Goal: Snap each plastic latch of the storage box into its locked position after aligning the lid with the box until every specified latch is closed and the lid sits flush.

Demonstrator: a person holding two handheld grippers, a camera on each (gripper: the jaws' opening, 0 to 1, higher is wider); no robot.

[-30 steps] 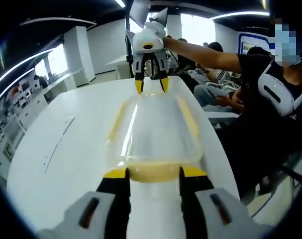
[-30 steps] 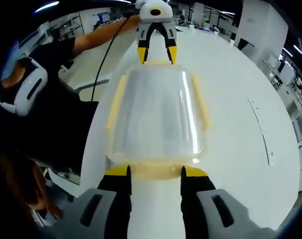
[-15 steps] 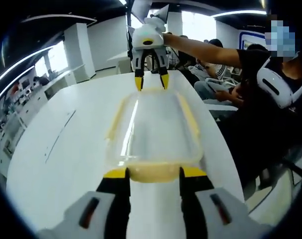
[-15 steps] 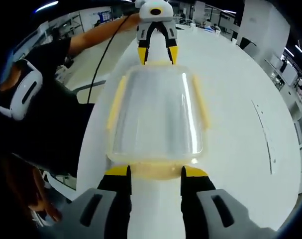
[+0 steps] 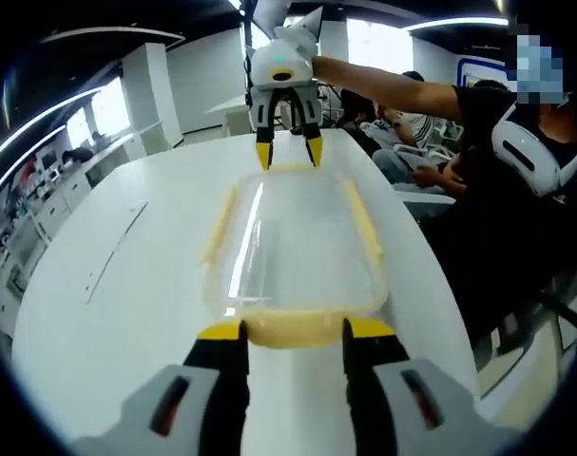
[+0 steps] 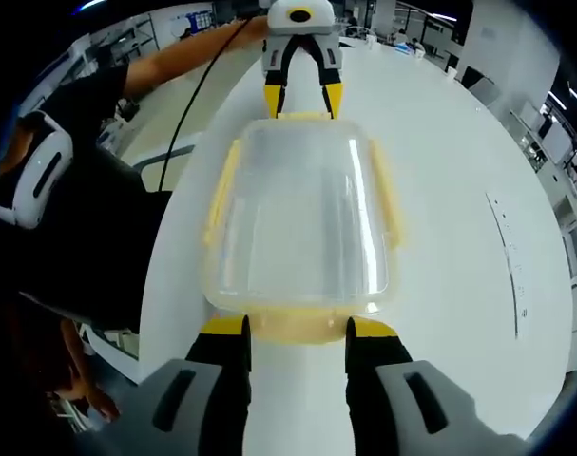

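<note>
On the white table [image 5: 126, 285] sits the clear storage box [image 5: 293, 256], lid on, with yellow latches along its edges, and your two grippers meet it from opposite short ends. Nearest the box in the left gripper view, your left gripper [image 5: 293, 331] has its yellow-tipped jaws spread apart, one at each side of the near end latch [image 5: 293, 328], which lies between them; whether the tips touch it you cannot tell. Beyond the far end of the box that view shows your right gripper [image 5: 288, 152] hanging jaws-down over the far end latch, jaws parted, with your bare forearm [image 5: 393, 90] reaching in level from the right. From the other end, the right gripper view shows the right gripper's tips flanking its own near latch [image 6: 296, 328] and the left gripper [image 6: 301, 95] beyond the box. Beside the box that view also shows your dark-clothed torso [image 6: 88, 190], a cable [image 6: 198, 104] and the long side latches [image 6: 221, 195] lying against the box walls
</note>
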